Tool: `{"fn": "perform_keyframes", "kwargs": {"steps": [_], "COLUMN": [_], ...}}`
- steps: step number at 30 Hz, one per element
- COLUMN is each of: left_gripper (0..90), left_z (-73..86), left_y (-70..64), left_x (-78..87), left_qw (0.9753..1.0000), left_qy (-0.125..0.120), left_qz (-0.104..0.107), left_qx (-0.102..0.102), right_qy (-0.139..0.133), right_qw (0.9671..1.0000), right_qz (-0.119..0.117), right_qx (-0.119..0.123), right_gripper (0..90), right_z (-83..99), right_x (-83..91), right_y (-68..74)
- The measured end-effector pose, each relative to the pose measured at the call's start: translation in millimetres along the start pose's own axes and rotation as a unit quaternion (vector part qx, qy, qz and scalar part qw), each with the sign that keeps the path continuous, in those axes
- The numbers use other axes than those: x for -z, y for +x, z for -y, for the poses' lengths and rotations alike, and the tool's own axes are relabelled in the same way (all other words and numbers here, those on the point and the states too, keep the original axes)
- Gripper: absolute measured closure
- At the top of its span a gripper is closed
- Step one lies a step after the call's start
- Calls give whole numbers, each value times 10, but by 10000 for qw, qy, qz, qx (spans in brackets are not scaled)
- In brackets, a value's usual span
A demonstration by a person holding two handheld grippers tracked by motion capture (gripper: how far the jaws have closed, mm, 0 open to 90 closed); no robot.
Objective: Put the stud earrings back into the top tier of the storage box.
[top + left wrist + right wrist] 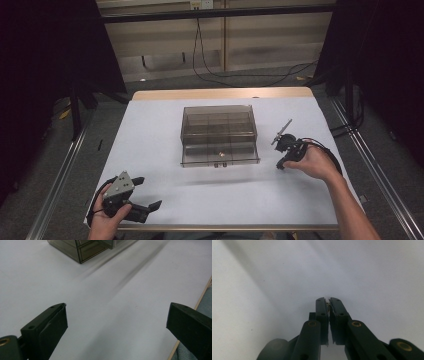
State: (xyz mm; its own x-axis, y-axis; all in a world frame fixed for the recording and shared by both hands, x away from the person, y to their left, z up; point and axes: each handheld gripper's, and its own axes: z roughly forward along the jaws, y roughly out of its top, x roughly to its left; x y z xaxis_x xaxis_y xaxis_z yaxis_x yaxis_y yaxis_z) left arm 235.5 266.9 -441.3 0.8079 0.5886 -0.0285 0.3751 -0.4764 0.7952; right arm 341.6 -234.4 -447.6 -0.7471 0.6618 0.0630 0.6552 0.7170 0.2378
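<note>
Table (165,200) covered in white, and at its middle we see a smoky clear plastic box (219,135) divided into small compartments, its near front standing a little forward like a shallow drawer; a small pale bit lies in one of the near compartments, though we cannot tell what it is. At the near left corner a hand (107,215) holds the left gripper (145,192) just above the sheet, its jaws spread wide with nothing between them — in the left gripper view a corner of the box (80,250) sits far off beyond them. To the right of the box, the other hand (315,162) holds the right gripper (281,165) tipped down at the table. In the right gripper view its jaws (329,302) are pressed almost together, and a tiny yellowish speck shows between the tips — too small for us to name.
</note>
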Motion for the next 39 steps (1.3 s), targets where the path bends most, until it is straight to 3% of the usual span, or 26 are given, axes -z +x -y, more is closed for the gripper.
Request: {"fn": "perform_keyframes", "kwargs": {"steps": [13, 21, 32, 39], "left_gripper": [33, 33, 33, 33], "left_z": [0, 1, -2, -2], "left_y": [-2, -4, 0, 0], "left_x": [-3, -4, -1, -2], "left_qw": [10000, 10000, 10000, 10000], "left_qy": [3, 1, 6, 3], "left_qz": [-6, 3, 1, 7], "left_qx": [2, 16, 7, 11], "right_qy": [-292, -624, -958, -1104], "right_qw": [9995, 9977, 9947, 9932], "right_qz": [-95, -204, -344, -323], "right_qx": [53, 174, 128, 175], "right_gripper": [867, 869, 869, 869], "right_z": [25, 36, 70, 48], "right_x": [123, 230, 348, 489], "right_y": [51, 100, 107, 119]}}
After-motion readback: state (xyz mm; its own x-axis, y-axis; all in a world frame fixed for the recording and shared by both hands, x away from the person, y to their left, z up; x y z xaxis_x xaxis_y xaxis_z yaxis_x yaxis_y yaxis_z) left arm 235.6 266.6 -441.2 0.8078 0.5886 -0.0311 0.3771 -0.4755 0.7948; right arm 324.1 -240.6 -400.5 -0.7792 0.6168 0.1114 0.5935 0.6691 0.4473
